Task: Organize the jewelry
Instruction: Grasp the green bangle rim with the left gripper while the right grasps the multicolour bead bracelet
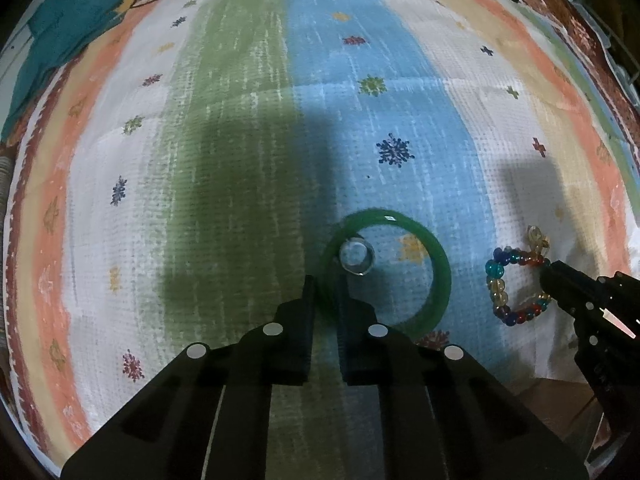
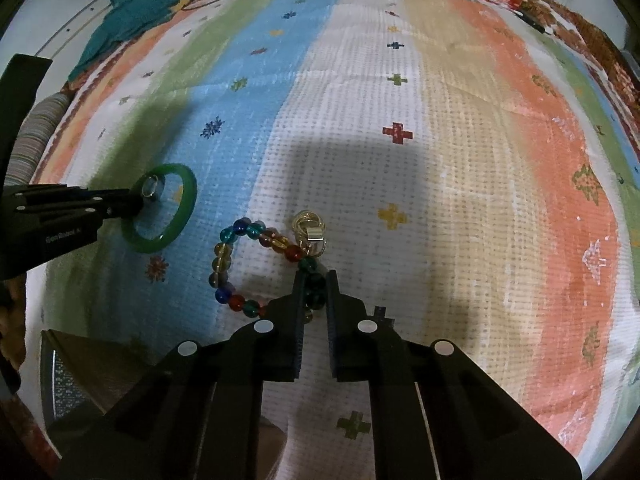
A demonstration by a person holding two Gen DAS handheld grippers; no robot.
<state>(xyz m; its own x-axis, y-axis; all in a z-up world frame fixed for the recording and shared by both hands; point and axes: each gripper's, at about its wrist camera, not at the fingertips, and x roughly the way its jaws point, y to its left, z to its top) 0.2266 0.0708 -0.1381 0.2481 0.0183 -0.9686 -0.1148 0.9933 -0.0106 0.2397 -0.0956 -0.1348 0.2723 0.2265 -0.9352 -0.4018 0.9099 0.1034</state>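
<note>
The green bangle (image 1: 430, 254) lies flat on the striped cloth (image 1: 240, 120), mostly over its blue band, with a small clear ring (image 1: 357, 257) resting inside the hoop against the near-left part of the rim; the left gripper (image 1: 325, 285) points steeply down at that spot and its two fingers are pinched onto the bangle's band, one finger outside the hoop and one inside, so the jaws stand nearly closed with only the green rim between them; the ring touches or nearly touches the inner fingertip, though which cannot be told. To the right, apart from the bangle, the bead bracelet (image 2: 224, 256) of blue, teal, amber and red glass beads lies in a loose loop on the white band, with a cluster of gold-coloured rings (image 2: 308, 232) and a small metal clasp just beside its far end; the right gripper (image 2: 315, 280) is likewise closed down to a narrow gap, clamped on the dark teal beads at the loop's right side; the beads under its fingers are partly hidden, and the loop's near edge disappears behind the left finger. A teal fabric (image 2: 136, 12) lies bunched at the far left corner of the cloth; a dark box-like shape (image 2: 76, 376) at the near left is cut off and too dim to identify.
</note>
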